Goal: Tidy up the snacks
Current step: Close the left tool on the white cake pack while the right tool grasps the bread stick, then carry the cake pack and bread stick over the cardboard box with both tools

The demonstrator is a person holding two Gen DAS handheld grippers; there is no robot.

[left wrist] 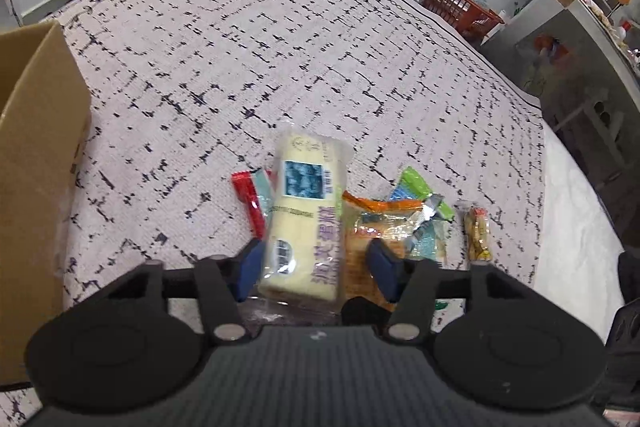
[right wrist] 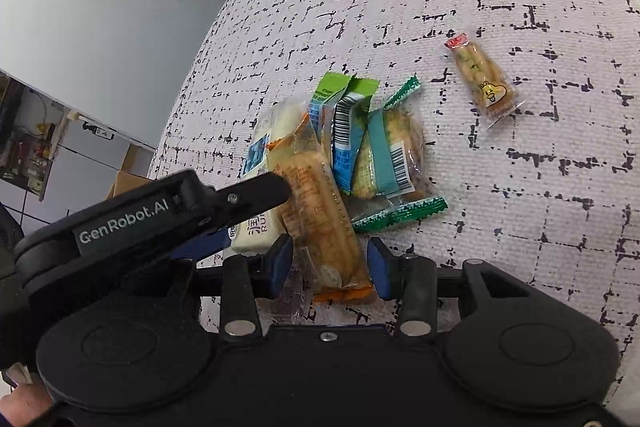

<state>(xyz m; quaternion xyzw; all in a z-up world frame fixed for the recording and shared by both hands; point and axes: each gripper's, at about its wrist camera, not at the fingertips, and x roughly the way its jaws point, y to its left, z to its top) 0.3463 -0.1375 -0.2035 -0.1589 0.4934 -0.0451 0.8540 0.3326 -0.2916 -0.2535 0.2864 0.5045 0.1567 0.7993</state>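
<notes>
While between fingers, cake [left wrist: 304, 223], left claw [left wrist: 316, 267].

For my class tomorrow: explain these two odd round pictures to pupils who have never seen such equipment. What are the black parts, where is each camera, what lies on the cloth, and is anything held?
No robot arm is here: a person holds a two-finger gripper in each hand. Each gripper carries a fisheye camera that looks forward along its blue-tipped fingers, so the black parts at the bottom are the gripper itself.

The left wrist view shows the left gripper open around a cream-coloured cake packet, not visibly squeezing it. A cardboard box stands at the left edge.

The right wrist view shows the right gripper open around an orange-edged clear snack packet. The left gripper's black body intrudes from the left.

Both packets belong to one pile on the patterned cloth, with green and blue wrappers. A small biscuit-stick packet lies apart. Nothing looks lifted yet.
</notes>
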